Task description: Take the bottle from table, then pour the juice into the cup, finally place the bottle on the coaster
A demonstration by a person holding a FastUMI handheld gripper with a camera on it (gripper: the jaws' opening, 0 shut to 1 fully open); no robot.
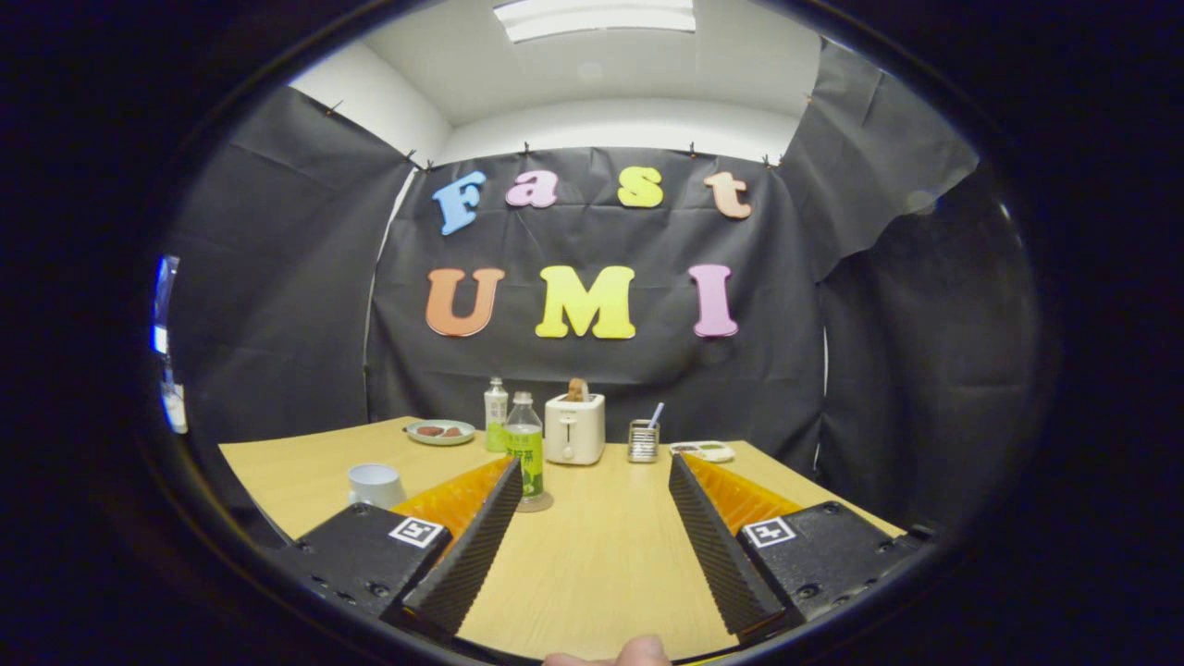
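standing on the pale wooden table (592,564), going from left to right, the first thing is a white cup (375,484), off to the side of the left finger (476,541) and a little beyond its base. further back sits a small grey-green plate (440,432) with reddish-brown pieces on it. next comes a clear plastic bottle with a green label and white cap (497,415) near the back of the table. closer in, a second clear plastic bottle with a green label and a clear cap (525,448) holds yellowish juice; it stands upright on a round brownish coaster (536,503), just ahead of the left fingertip and touching neither finger. behind it is a white toaster (574,428) with a brown slice sticking up from its slot. beside the toaster stands a small metal mesh holder (642,441) with a pale stick leaning out of it, then a flat white dish (703,451) with green and dark bits. the gripper (592,467) hangs above the table with its jaws spread wide, bare tabletop between them, gripping nothing. the right finger (717,541) points toward the flat dish. a fingertip of the person's hand (638,652) peeks in at the near edge, between the finger bases.
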